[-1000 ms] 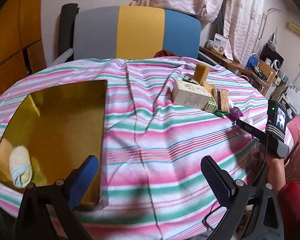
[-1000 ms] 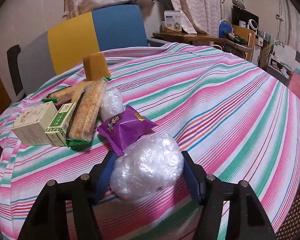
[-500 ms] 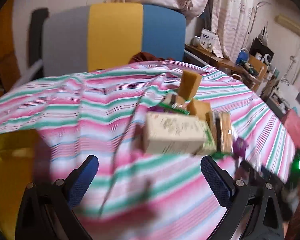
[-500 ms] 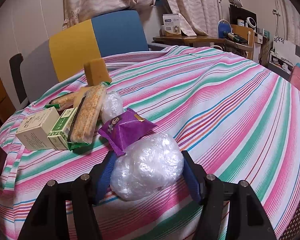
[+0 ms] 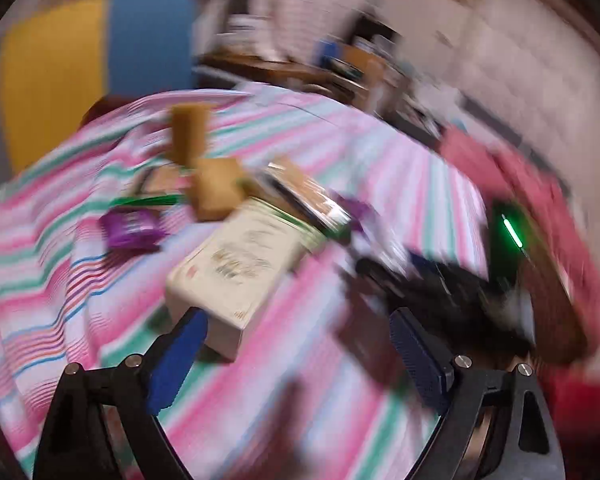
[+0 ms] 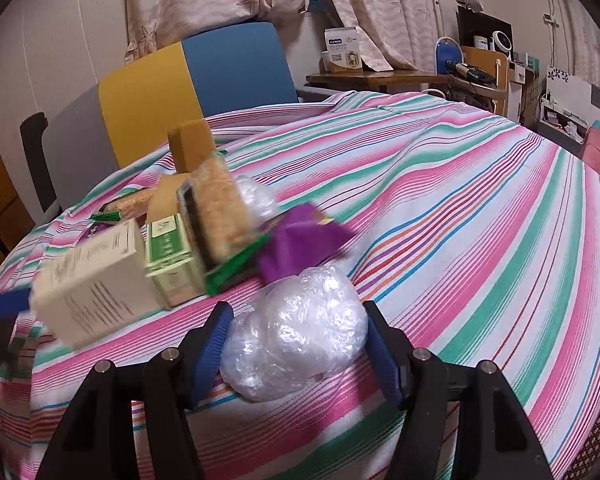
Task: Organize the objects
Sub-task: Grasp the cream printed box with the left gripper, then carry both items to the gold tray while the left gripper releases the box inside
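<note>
The left wrist view is motion-blurred. My left gripper is open and its jaws are closing. The near corner of a cream box lies between the fingers, against the left pad. In the right wrist view the same cream box looks tilted and smeared, and a blue pad of the left gripper shows at the left edge. My right gripper is shut on a clear plastic-wrapped ball resting on the striped tablecloth. It appears as a dark blur in the left view.
Packed behind the box are a green box, a cracker pack, tan sponge blocks, a second clear bundle and a purple packet. Another purple packet lies left. A yellow-blue chair and cluttered side table stand behind.
My left gripper swung right, away from the yellow tray, and closed in on the cream box. The box and its neighbours shifted toward the right gripper. The right gripper kept still on the ball.
</note>
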### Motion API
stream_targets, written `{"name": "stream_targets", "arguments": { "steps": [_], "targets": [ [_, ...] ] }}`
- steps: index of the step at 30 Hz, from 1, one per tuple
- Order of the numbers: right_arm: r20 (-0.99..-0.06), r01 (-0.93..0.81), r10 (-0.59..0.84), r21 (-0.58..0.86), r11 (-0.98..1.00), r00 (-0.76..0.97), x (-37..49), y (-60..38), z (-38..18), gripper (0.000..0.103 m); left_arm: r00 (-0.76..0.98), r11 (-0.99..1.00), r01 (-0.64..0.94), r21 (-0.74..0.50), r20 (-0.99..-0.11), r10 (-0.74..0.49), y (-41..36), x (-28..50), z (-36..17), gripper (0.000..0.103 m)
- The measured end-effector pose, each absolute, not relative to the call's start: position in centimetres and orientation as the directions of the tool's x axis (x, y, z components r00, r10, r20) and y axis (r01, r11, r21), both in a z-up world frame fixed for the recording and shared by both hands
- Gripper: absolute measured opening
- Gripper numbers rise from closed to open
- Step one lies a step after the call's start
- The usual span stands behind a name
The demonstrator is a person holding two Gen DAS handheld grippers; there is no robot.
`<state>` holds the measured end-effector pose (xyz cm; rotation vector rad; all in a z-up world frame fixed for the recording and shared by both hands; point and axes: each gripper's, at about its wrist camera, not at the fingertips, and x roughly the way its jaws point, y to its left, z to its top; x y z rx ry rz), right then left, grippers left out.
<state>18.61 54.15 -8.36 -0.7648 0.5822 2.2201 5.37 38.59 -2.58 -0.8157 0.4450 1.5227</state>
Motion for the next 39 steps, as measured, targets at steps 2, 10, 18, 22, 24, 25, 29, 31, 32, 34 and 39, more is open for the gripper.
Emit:
{"name": "stream_targets", "arguments": {
  "steps": [2,10,18,22,24,25,29,31,32,34,39],
  "targets": [
    [-0.666,-0.739,0.473,0.18,-0.649,-0.577,18.7,54.1,-8.4,0.066,-0.031,-0.144,-0.985,-0.1,-0.71,0.704,38.1,6.7,-2.2,0.093],
    [-0.665,-0.739,0.473,0.181,-0.649,-0.578,18.8,54.1,-8.4,0.066,-0.181,-0.329,-0.94,-0.087,-0.691,0.7,40.6,3.3,-1.5,0.103],
    [-0.666,-0.74,0.474,0.178,-0.649,-0.576,18.7,54.1,-8.3,0.066,-0.164,-0.33,-0.94,-0.083,-0.739,0.654,42.6,3.6,-4.6,0.058],
    [-0.666,-0.74,0.474,0.178,-0.649,-0.576,18.7,54.1,-8.3,0.066,-0.155,-0.358,-0.926,-0.116,-0.749,0.644,42.1,3.8,-5.8,0.053],
    [-0.666,-0.74,0.475,0.178,-0.648,-0.576,18.7,54.1,-8.3,0.066,-0.171,-0.368,-0.924,-0.105,-0.747,0.642,41.7,4.2,-6.2,0.053],
    [-0.666,-0.74,0.475,0.177,-0.648,-0.575,18.7,54.1,-8.3,0.066,-0.19,-0.378,-0.921,-0.092,-0.741,0.643,41.4,4.5,-6.3,0.053],
    [-0.667,-0.741,0.477,0.173,-0.648,-0.573,18.7,54.2,-8.3,0.066,-0.246,-0.417,-0.906,-0.066,-0.721,0.648,40.2,5.2,-6.5,0.052],
    [-0.667,-0.741,0.477,0.173,-0.649,-0.573,18.7,54.2,-8.3,0.066,-0.262,-0.437,-0.897,-0.065,-0.718,0.645,39.7,5.4,-6.9,0.052],
    [-0.667,-0.741,0.477,0.172,-0.649,-0.572,18.7,54.2,-8.3,0.066,-0.264,-0.44,-0.896,-0.061,-0.724,0.638,39.5,5.5,-7.2,0.052],
    [-0.667,-0.741,0.477,0.173,-0.649,-0.573,18.7,54.2,-8.3,0.066,-0.26,-0.443,-0.895,-0.06,-0.736,0.625,39.0,5.7,-7.7,0.052],
    [-0.668,-0.743,0.478,0.171,-0.647,-0.57,18.7,54.2,-8.3,0.066,-0.261,-0.478,-0.872,-0.109,-0.721,0.642,37.6,5.3,-7.5,0.052]
  ]
}}
